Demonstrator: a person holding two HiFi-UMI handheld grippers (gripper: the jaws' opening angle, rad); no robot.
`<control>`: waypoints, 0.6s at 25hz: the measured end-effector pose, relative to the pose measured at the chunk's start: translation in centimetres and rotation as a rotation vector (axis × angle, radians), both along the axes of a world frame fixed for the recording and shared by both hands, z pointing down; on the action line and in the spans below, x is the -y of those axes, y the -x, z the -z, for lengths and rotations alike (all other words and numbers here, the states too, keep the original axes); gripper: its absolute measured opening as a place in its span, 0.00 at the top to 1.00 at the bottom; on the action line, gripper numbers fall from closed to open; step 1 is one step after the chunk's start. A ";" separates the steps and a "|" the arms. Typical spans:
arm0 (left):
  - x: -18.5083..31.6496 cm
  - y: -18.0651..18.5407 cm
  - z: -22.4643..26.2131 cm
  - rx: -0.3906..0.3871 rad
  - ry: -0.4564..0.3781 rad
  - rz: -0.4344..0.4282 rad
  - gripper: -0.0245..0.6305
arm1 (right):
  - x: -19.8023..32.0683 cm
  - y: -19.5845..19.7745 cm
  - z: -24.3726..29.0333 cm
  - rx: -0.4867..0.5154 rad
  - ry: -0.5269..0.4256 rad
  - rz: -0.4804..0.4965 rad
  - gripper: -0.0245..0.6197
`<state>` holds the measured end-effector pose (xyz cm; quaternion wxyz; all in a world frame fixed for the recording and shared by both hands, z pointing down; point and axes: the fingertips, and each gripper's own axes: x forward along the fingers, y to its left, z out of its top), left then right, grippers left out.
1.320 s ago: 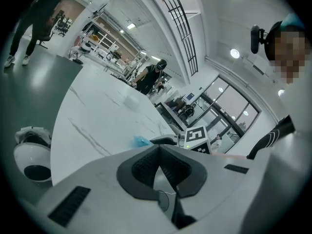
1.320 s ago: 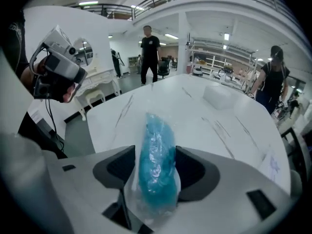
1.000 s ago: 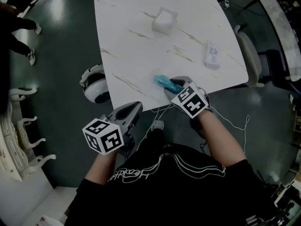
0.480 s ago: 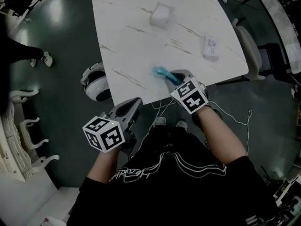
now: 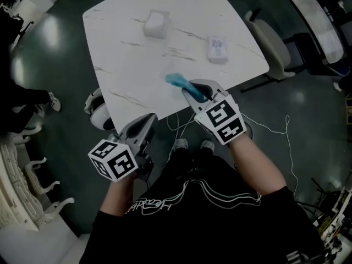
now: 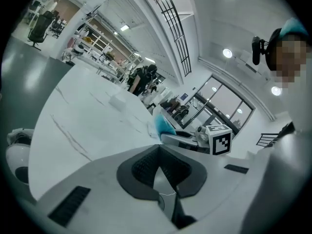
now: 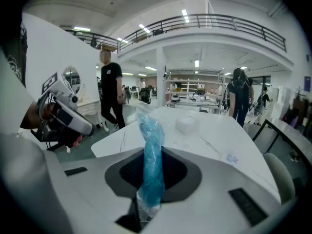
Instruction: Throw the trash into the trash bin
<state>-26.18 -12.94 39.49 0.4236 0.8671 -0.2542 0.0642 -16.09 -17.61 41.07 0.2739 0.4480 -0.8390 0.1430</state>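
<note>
A crumpled blue plastic wrapper (image 5: 175, 81) is pinched in my right gripper (image 5: 190, 88), which is shut on it and holds it in the air over the near edge of the white marble table (image 5: 126, 65). In the right gripper view the wrapper (image 7: 148, 130) sticks up from between the pads. The white domed trash bin (image 5: 97, 108) stands on the floor by the table's left near corner, also seen in the left gripper view as the bin (image 6: 16, 161). My left gripper (image 5: 147, 120) hovers below the table edge, next to the bin, jaws shut and holding nothing.
A white box (image 5: 155, 23) and a small white packet (image 5: 218, 48) lie on the far part of the table. A pale chair (image 5: 269, 40) stands at the table's right side. White chairs (image 5: 22, 164) line the left. People stand farther off.
My right gripper closed on the blue wrapper and lifted it off the table. The left gripper rose a little toward the table edge.
</note>
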 end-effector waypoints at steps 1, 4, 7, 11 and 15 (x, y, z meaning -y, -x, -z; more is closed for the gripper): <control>-0.3 -1.0 0.3 -0.005 -0.006 -0.016 0.96 | -0.5 -0.9 0.6 0.018 -0.009 -0.018 0.85; -1.1 -4.5 1.0 -0.010 -0.022 -0.074 0.96 | -1.9 -4.3 2.3 0.062 -0.033 -0.081 0.85; -2.2 -8.4 1.5 -0.011 -0.029 -0.171 0.96 | -3.9 -8.4 3.9 0.074 -0.061 -0.167 0.85; -3.8 -13.6 2.2 -0.013 -0.032 -0.252 0.96 | -6.7 -14.1 6.1 0.078 -0.093 -0.258 0.85; -5.6 -18.4 2.3 -0.027 -0.040 -0.323 0.96 | -9.5 -19.5 6.6 0.070 -0.115 -0.346 0.85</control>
